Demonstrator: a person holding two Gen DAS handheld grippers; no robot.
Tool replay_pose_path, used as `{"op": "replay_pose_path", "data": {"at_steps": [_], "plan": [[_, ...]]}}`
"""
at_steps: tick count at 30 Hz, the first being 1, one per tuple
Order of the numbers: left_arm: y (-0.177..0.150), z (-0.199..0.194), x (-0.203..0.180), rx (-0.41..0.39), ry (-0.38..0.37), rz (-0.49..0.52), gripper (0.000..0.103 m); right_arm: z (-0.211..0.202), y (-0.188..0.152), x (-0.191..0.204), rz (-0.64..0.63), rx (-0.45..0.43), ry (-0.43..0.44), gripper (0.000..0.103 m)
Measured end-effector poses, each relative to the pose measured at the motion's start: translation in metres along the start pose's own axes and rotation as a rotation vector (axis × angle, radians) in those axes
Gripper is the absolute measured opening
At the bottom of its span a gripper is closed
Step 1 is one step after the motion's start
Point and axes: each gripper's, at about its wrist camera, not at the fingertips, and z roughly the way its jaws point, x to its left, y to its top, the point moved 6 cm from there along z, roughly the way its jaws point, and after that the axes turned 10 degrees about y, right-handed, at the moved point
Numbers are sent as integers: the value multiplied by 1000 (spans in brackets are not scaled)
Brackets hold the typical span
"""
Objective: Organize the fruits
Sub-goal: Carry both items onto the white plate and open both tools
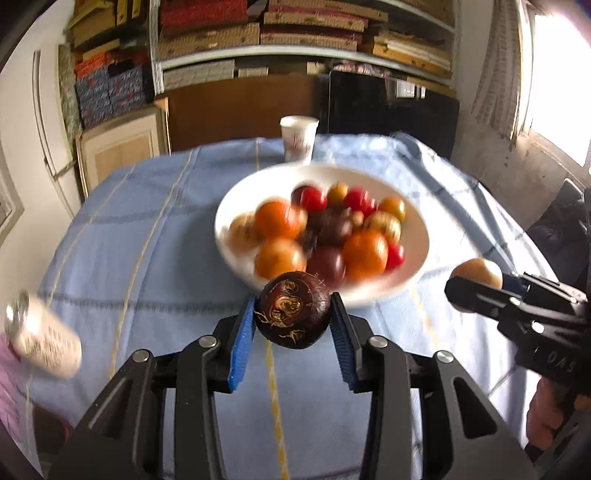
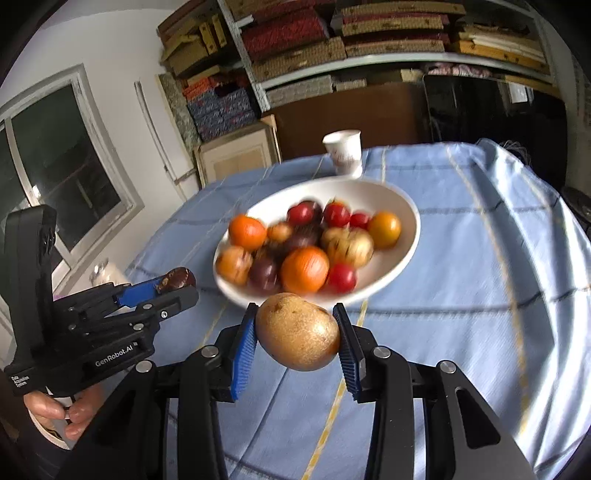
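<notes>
A white bowl (image 1: 413, 225) (image 2: 406, 206) holds several oranges, red tomatoes and dark fruits on the blue tablecloth. My left gripper (image 1: 293, 319) is shut on a dark brown water chestnut (image 1: 291, 314), held above the cloth just before the bowl's near rim; it also shows in the right wrist view (image 2: 177, 280). My right gripper (image 2: 298, 332) is shut on a tan round fruit (image 2: 297, 332), held in front of the bowl. In the left wrist view that gripper (image 1: 476, 284) and its fruit (image 1: 478, 271) are to the right of the bowl.
A white paper cup (image 1: 298, 138) (image 2: 344, 151) stands behind the bowl. A white can (image 1: 42, 336) lies at the table's left edge. Shelves of stacked boxes (image 1: 295, 33) fill the back wall. The tablecloth (image 1: 147, 229) covers the table.
</notes>
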Motion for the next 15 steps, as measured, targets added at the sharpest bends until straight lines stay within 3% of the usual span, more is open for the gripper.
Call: {"op": "replay_pose_path", "data": {"at_steps": [9, 15], "plan": [[79, 25, -14, -45, -57, -97, 38, 2, 65, -20, 52, -132, -3, 41], [101, 67, -29, -19, -26, -85, 38, 18, 87, -40, 87, -161, -17, 41]]}}
